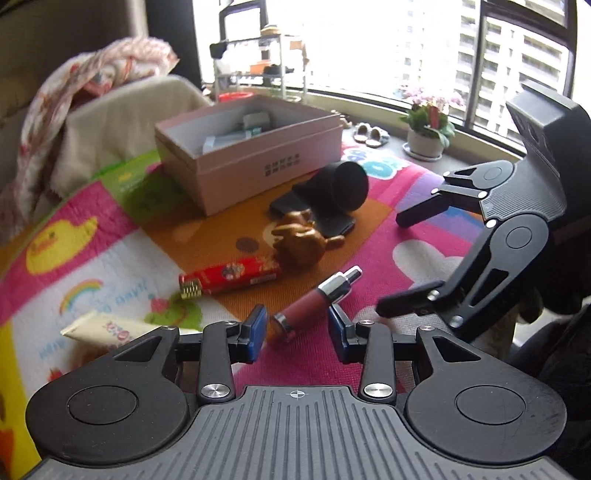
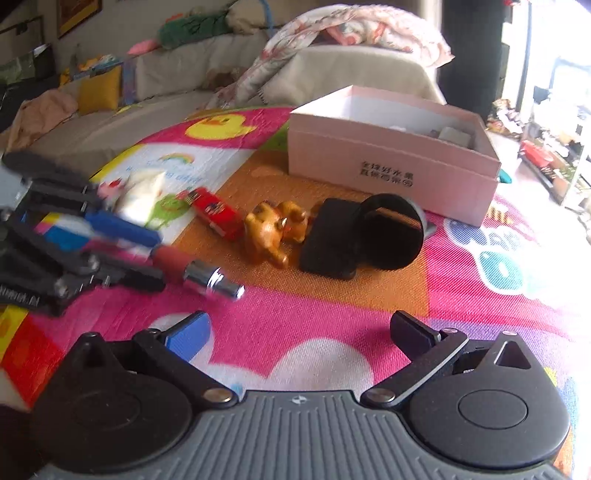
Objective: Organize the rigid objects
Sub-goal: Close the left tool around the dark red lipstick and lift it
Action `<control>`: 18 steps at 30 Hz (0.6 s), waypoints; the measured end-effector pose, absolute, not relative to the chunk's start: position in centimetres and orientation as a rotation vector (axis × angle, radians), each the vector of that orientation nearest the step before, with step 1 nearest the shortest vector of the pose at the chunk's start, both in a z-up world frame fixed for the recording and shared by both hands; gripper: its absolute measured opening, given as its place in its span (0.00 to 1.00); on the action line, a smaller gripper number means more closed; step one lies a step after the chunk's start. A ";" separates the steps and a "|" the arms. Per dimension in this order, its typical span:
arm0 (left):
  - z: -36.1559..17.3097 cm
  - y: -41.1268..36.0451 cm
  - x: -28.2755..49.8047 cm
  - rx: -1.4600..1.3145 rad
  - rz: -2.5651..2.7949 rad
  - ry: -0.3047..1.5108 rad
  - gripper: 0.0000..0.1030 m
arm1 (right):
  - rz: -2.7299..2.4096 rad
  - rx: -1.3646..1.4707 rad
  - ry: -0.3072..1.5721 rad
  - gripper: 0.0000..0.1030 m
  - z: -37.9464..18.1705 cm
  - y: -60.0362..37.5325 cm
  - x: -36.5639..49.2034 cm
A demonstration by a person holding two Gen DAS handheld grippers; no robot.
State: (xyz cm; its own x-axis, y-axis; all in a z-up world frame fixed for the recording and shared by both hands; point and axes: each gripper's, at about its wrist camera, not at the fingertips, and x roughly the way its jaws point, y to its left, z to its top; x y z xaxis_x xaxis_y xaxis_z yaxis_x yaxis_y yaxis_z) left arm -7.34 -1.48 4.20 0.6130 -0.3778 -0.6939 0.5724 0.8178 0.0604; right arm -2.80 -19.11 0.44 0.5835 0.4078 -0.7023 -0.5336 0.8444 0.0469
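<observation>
A dark red bottle with a silver cap (image 1: 314,301) lies on the colourful play mat, its base between my left gripper's (image 1: 297,326) open blue-padded fingers. In the right wrist view the left gripper (image 2: 153,254) brackets the same bottle (image 2: 192,268), jaws not closed on it. My right gripper (image 2: 299,330) is open and empty above the pink part of the mat; it shows at the right of the left wrist view (image 1: 391,266). An open pink box (image 1: 255,147) (image 2: 391,155) holds a few items.
On the mat lie a golden animal figurine (image 1: 301,242) (image 2: 275,229), a red packet (image 1: 229,277) (image 2: 216,212), a black wallet with a round black object (image 1: 332,192) (image 2: 369,232) and a cream tube (image 1: 107,328). A sofa with a blanket (image 2: 332,33) stands behind.
</observation>
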 end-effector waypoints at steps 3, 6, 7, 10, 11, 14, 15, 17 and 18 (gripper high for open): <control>4.0 -2.8 -6.9 0.390 -0.589 0.718 0.40 | 0.593 -0.200 0.780 1.00 0.5 -19.6 -3.6; 3.3 -4.0 -5.8 0.448 -0.578 0.731 0.40 | 0.597 -0.206 0.776 1.00 0.5 -19.8 -4.5; 3.1 -4.3 -5.3 0.445 -0.575 0.744 0.40 | 0.591 -0.206 0.778 1.00 0.5 -19.7 -4.7; 2.7 -4.6 -4.4 0.394 -0.596 0.761 0.39 | 0.562 -0.197 0.782 1.00 0.6 -19.6 -5.2; 2.7 -4.7 -4.2 0.375 -0.608 0.768 0.37 | 0.556 -0.193 0.781 1.00 0.6 -19.7 -5.4; 2.6 -4.7 -3.4 0.284 -0.644 0.807 0.36 | 0.558 -0.195 0.768 1.00 0.5 -19.8 -5.9; 2.6 -4.8 -3.0 0.256 -0.648 0.818 0.36 | 0.558 -0.193 0.767 1.00 0.5 -19.9 -5.9; 2.6 -5.4 -2.8 0.261 -0.645 0.823 0.36 | 0.557 -0.194 0.769 1.00 0.5 -19.8 -5.9; 2.6 -5.8 -2.9 0.277 -0.641 0.821 0.36 | 0.557 -0.195 0.769 1.00 0.5 -19.8 -5.9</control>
State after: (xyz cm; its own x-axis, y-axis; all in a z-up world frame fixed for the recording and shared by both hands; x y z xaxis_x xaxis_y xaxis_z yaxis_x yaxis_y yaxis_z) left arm -2.93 -5.84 2.64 0.5082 -0.4210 -0.7514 0.6270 0.7789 -0.0123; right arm -5.91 -19.84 0.52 0.5836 0.4043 -0.7042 -0.5427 0.8393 0.0321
